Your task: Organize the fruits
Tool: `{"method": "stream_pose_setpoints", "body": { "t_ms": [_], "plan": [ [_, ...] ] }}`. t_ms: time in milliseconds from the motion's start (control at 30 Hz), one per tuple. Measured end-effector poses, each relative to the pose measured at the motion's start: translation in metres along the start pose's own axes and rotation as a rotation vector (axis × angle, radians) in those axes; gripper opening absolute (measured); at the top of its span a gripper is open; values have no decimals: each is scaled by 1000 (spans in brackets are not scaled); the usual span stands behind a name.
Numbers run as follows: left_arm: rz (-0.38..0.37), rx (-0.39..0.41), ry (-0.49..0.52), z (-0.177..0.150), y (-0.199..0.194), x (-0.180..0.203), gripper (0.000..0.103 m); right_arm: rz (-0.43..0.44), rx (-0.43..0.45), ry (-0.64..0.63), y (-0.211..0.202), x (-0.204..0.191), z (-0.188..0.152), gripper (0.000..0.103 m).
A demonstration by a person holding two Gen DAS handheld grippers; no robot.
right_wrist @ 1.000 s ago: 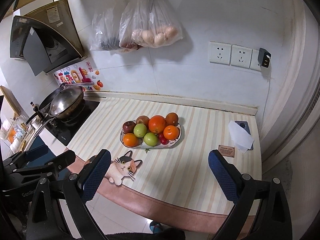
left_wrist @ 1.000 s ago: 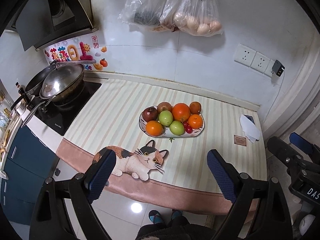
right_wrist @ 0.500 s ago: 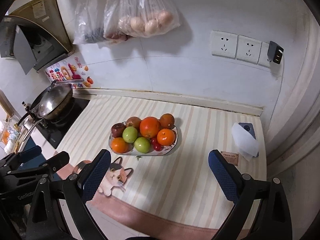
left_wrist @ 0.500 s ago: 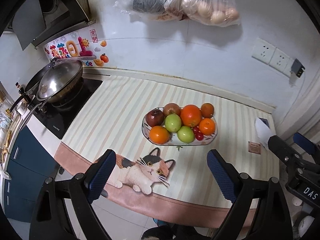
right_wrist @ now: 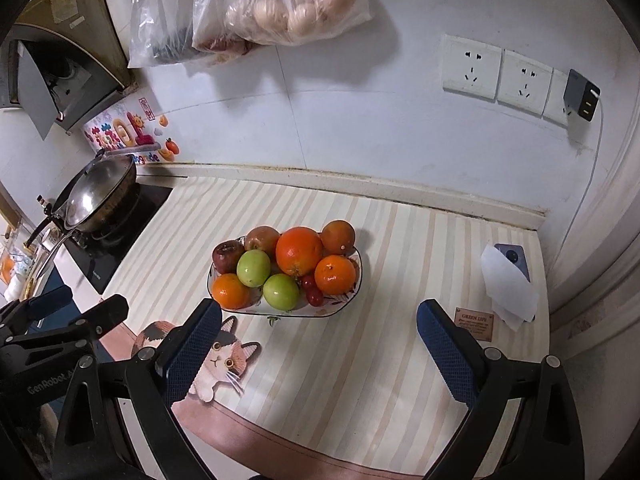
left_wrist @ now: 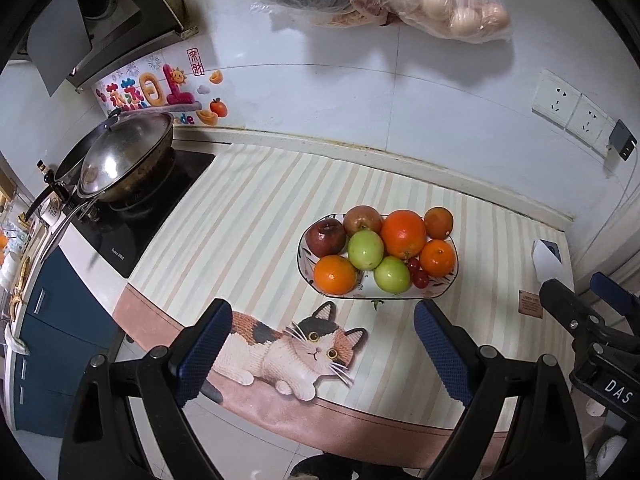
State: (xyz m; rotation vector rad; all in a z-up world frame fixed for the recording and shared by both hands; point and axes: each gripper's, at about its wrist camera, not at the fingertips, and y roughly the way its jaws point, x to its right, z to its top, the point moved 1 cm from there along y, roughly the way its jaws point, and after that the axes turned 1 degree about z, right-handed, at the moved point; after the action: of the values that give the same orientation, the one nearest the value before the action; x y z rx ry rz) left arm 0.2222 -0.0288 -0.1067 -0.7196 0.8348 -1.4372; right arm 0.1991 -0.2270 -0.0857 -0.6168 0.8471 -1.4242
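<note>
A white oval fruit plate (left_wrist: 440, 290) (right_wrist: 344, 308) stands mid-counter on a striped mat. It holds a large orange (left_wrist: 403, 233) (right_wrist: 299, 251), smaller oranges (left_wrist: 334, 274) (right_wrist: 335, 274), two green apples (left_wrist: 365, 249) (right_wrist: 253, 267), red apples (left_wrist: 326, 236) (right_wrist: 228, 256) and small red cherries (left_wrist: 419, 278) (right_wrist: 315, 298). My left gripper (left_wrist: 322, 344) is open and empty, above the counter's front edge short of the plate. My right gripper (right_wrist: 318, 340) is open and empty, just in front of the plate. Each gripper shows at the other view's edge.
A wok with lid (left_wrist: 120, 160) sits on a black cooktop (left_wrist: 132, 232) at the left. A phone under white tissue (right_wrist: 506, 280) and a small brown card (right_wrist: 474, 322) lie at the right. Plastic bags (right_wrist: 280, 4) hang on the wall above. Wall sockets (right_wrist: 500, 72) at right.
Both grippers have moved forward and lower toward the counter; the plate looms larger and nearer in both views. Both stay open.
</note>
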Motion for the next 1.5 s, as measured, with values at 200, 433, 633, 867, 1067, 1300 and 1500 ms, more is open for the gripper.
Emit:
{"method": "stream_pose_setpoints", "body": {
  "t_ms": [200, 433, 633, 867, 1067, 1300, 1500],
  "plan": [
    [-8, -2, -2, 1, 1, 0, 93, 0, 3, -3, -2, 0, 3, 100],
    [-13, -5, 0, 2, 2, 2, 93, 0, 12, -7, -9, 0, 3, 100],
    [-11, 2, 1, 3, 0, 5, 93, 0, 9, -2, -10, 1, 3, 100],
    [-6, 6, -2, 2, -5, 6, 93, 2, 12, 3, -12, 6, 2, 100],
    [-5, 9, -2, 2, -8, 8, 93, 4, 13, 2, -12, 7, 2, 100],
    [-3, 16, -10, 0, -11, 8, 93, 8, 15, -3, -14, 6, 3, 100],
    [-4, 15, -13, -1, -12, 8, 93, 12, 13, -10, -13, 5, 2, 100]
  ]
}}
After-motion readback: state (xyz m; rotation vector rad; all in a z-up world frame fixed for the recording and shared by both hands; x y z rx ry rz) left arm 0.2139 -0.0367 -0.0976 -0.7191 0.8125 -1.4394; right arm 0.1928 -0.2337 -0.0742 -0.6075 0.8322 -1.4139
